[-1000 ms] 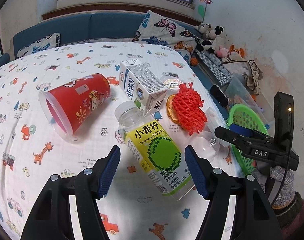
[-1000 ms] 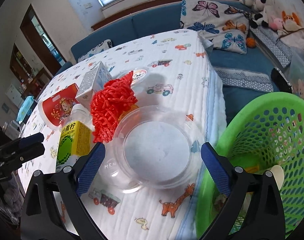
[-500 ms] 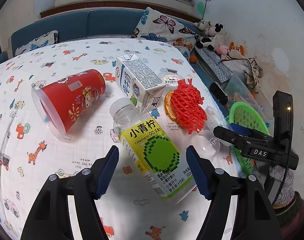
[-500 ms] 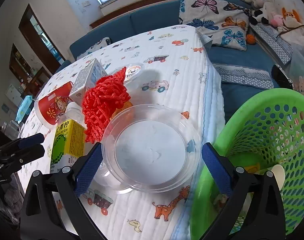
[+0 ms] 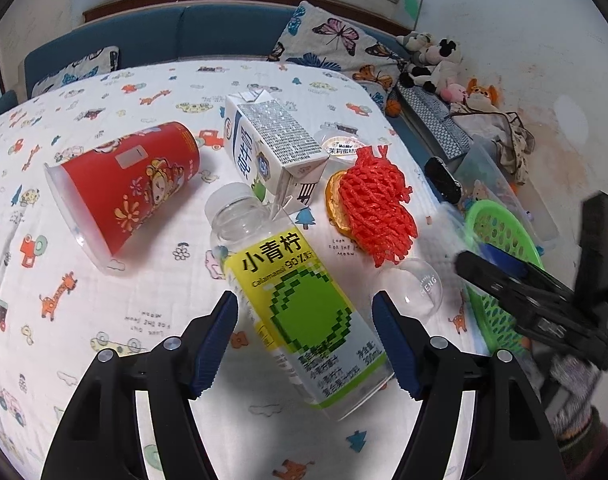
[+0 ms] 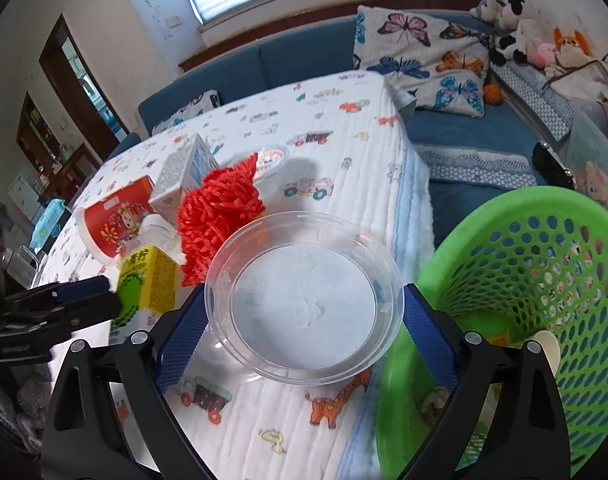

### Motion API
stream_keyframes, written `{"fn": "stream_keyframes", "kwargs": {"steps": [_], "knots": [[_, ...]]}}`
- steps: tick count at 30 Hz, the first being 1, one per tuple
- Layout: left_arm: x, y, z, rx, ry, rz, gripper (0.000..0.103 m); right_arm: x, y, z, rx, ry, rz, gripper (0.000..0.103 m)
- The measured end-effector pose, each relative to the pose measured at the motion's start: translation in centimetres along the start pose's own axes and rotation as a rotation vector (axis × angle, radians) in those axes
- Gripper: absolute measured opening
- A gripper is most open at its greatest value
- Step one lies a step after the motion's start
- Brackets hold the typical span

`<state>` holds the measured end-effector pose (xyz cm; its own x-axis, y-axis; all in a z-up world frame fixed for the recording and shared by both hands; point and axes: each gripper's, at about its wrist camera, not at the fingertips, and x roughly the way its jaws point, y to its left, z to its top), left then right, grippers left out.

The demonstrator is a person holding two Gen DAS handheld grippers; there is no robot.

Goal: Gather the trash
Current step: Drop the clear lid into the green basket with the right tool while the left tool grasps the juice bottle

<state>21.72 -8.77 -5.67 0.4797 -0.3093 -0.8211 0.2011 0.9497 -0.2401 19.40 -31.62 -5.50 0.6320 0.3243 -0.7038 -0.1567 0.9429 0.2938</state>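
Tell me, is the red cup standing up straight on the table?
No, the red cup is lying on its side on the tablecloth, with its open end facing the camera, next to the milk carton.

Trash scattered all over the worktop, green basket [image 6: 576, 240] off the edge

Yellow-label bottle [image 5: 304, 304], red cup [image 5: 123, 184] and milk carton [image 5: 271, 152] all on their sides; red foam net [image 5: 378, 208] sits over an orange slice [image 5: 332, 204], clear plastic lid [image 6: 304, 304] beside the basket.
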Motion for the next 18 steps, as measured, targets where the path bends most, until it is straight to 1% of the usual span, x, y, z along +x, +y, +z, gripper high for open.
{"fn": "stream_keyframes", "kwargs": {"steps": [2, 5, 9, 11, 14, 18], "knots": [[0.6, -0.3, 0.2, -0.010, 0.010, 0.016, 0.067, -0.9, 0.1, -0.2, -0.007, -0.015, -0.009, 0.092], [1.3, -0.6, 0.5, -0.019, 0.012, 0.066, 0.067, -2.5, 0.2, -0.8, -0.021, -0.034, -0.033, 0.092], [2.2, -0.3, 1.0, -0.060, 0.027, 0.101, 0.067, -4.3, -0.1, -1.7, -0.011, -0.056, -0.044, 0.092], [2.7, -0.1, 1.3, -0.072, 0.037, 0.132, 0.067, -5.0, -0.2, -2.1, -0.008, -0.064, -0.052, 0.092], [3.5, 0.2, 1.6, -0.102, 0.044, 0.149, 0.067, -5.9, -0.3, -2.8, -0.013, -0.072, -0.074, 0.092], [4.1, 0.3, 2.0, -0.116, 0.043, 0.173, 0.067, -6.7, -0.7, -3.6, -0.009, -0.077, -0.099, 0.092]]}}
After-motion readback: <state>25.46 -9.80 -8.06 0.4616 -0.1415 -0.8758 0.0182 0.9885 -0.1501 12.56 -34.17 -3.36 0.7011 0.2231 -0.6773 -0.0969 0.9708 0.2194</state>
